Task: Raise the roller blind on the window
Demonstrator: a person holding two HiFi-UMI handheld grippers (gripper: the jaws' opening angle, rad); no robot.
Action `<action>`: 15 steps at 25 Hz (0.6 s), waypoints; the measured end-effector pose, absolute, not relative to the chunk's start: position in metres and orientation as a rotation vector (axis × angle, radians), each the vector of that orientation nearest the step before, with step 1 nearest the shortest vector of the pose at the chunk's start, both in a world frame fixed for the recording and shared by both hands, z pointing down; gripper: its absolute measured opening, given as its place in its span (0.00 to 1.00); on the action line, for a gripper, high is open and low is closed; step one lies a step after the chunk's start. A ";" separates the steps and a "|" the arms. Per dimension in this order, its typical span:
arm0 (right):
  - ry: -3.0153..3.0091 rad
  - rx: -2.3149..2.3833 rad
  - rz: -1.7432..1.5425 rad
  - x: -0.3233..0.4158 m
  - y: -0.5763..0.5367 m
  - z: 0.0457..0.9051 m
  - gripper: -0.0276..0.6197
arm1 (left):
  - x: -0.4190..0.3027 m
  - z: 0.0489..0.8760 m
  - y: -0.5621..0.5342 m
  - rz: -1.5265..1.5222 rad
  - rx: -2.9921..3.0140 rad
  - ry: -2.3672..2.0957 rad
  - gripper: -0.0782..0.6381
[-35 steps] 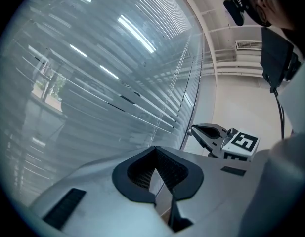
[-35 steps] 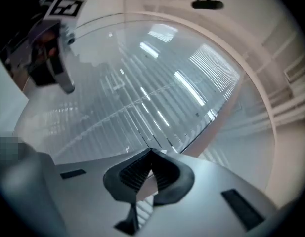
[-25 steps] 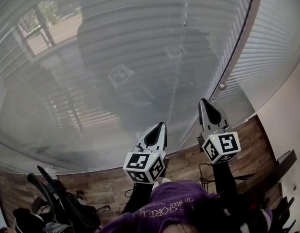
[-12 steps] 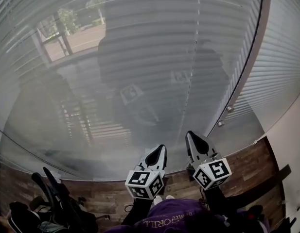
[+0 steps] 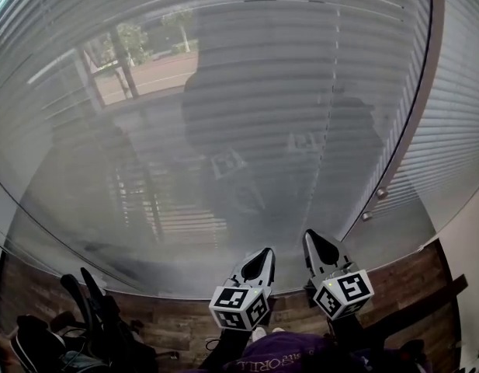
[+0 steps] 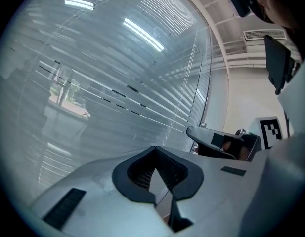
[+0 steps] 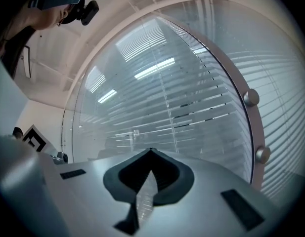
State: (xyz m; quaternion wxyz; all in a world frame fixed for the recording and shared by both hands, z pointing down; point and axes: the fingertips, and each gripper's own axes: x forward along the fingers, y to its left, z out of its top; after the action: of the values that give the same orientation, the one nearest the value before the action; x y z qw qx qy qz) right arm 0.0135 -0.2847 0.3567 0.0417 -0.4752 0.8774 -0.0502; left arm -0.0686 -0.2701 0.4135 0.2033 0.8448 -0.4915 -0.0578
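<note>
Roller blind [image 5: 247,76] hangs lowered across the window ahead. Left gripper [image 5: 264,253] and right gripper [image 5: 310,238] are held low, side by side, pointing at it, each clenched on nothing. Bead cord [image 5: 333,107] hangs beyond the right gripper, apart from both. Only the head view shows the wood floor [image 5: 177,309].

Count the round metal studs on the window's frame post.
2. Both sit low on the slanted frame post at the right of the head view: an upper stud and a lower stud just beneath it. More may lie beyond the picture edges.
</note>
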 end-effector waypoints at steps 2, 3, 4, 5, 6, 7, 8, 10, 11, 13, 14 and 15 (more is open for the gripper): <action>2.692 -1.455 -0.149 0.011 -0.283 0.356 0.04 | -0.071 0.412 -0.269 -0.165 2.358 -1.375 0.11; 2.696 -1.457 -0.148 0.010 -0.283 0.355 0.04 | -0.072 0.410 -0.268 -0.168 2.357 -1.376 0.11; 2.699 -1.458 -0.146 0.010 -0.283 0.353 0.04 | -0.072 0.408 -0.268 -0.171 2.356 -1.378 0.11; 2.700 -1.456 -0.145 0.010 -0.283 0.351 0.04 | -0.071 0.407 -0.268 -0.171 2.355 -1.380 0.11; 2.699 -1.453 -0.145 0.011 -0.283 0.350 0.04 | -0.070 0.407 -0.269 -0.170 2.353 -1.381 0.11; 2.699 -1.453 -0.147 0.012 -0.284 0.350 0.04 | -0.069 0.407 -0.269 -0.168 2.351 -1.382 0.11; 2.700 -1.454 -0.149 0.013 -0.284 0.350 0.04 | -0.069 0.408 -0.270 -0.168 2.348 -1.383 0.11; 2.700 -1.449 -0.149 0.012 -0.283 0.350 0.04 | -0.070 0.409 -0.269 -0.171 2.341 -1.384 0.11; 2.702 -1.446 -0.147 0.011 -0.282 0.349 0.04 | -0.071 0.409 -0.269 -0.174 2.339 -1.384 0.11; 2.706 -1.442 -0.140 0.007 -0.282 0.347 0.04 | -0.074 0.408 -0.269 -0.183 2.335 -1.386 0.11; 2.707 -1.440 -0.136 0.006 -0.283 0.347 0.04 | -0.075 0.408 -0.269 -0.186 2.334 -1.388 0.11; 2.708 -1.438 -0.132 0.005 -0.283 0.346 0.04 | -0.077 0.407 -0.270 -0.189 2.334 -1.390 0.11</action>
State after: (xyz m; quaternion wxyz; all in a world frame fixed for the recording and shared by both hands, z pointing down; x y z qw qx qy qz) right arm 0.0046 -0.2831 0.3462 0.0362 -0.4684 0.8818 -0.0429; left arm -0.0767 -0.2703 0.4075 0.2077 0.8385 -0.4991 -0.0680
